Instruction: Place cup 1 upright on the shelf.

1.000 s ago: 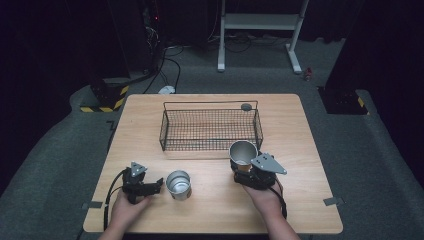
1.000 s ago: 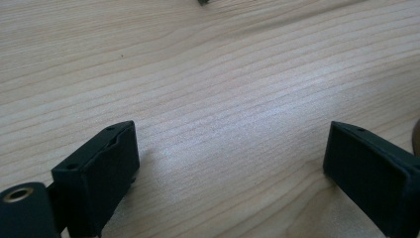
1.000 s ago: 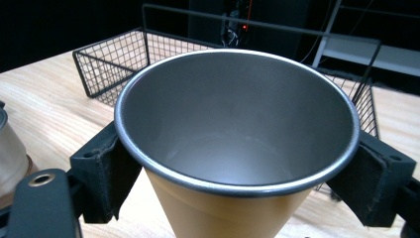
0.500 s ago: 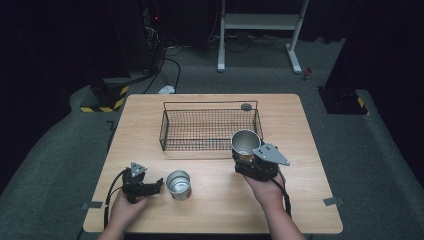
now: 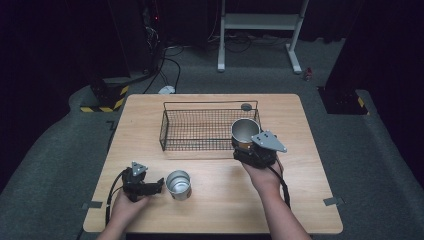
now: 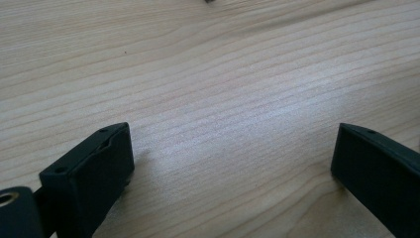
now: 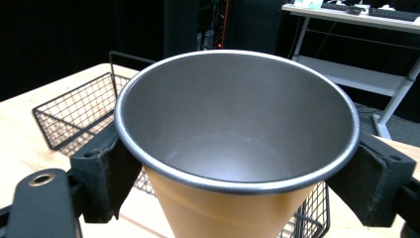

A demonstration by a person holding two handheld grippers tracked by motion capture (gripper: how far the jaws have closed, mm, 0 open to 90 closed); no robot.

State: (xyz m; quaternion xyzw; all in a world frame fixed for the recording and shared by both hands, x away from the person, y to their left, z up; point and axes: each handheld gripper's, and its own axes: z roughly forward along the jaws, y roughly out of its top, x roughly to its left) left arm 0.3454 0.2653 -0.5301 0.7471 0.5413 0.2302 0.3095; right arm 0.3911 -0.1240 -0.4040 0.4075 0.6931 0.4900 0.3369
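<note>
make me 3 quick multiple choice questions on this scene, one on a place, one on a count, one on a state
1. Where is the silver cup?
A. in the basket
B. on the table beside the left tongs
C. on the floor

2. How many cups are there?
A. one
B. two
C. four

3. What are the right tongs doing?
A. gripping the orange cup
B. resting open on the table
C. holding the wire basket

Answers:
1 B, it stands on the wooden table.
2 B, one silver and one orange.
3 A, both jaws press its sides.
</note>
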